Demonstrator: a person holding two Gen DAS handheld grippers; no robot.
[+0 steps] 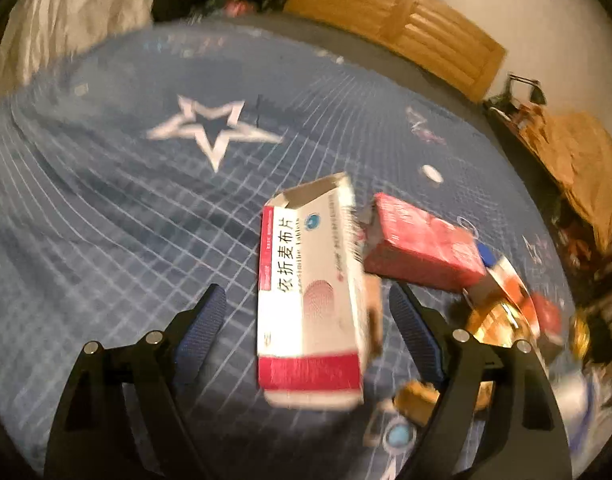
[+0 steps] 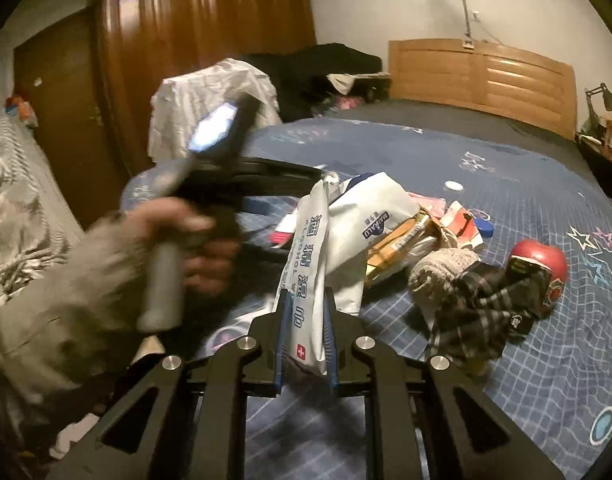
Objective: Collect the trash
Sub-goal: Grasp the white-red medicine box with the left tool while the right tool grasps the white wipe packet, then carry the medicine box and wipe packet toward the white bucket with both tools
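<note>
My left gripper (image 1: 306, 300) is open above the blue bedsheet (image 1: 126, 208). A white and red medicine box (image 1: 310, 296) sits between its fingers, blurred, touching neither pad. A red box (image 1: 422, 244) lies just beyond it to the right. My right gripper (image 2: 306, 300) is shut on a white wet-wipe packet (image 2: 306, 276) and holds it upright. Behind it lies a pile of trash: a white pouch (image 2: 366, 216), yellow wrappers (image 2: 398, 240) and a red and white packet (image 2: 462, 220).
A grey knit item (image 2: 438, 272), dark plaid cloth (image 2: 478, 312) and a red round object (image 2: 542, 260) lie on the bed at right. A wooden headboard (image 2: 482, 76) stands behind. The person's hand with the left gripper's handle (image 2: 166, 272) is at left.
</note>
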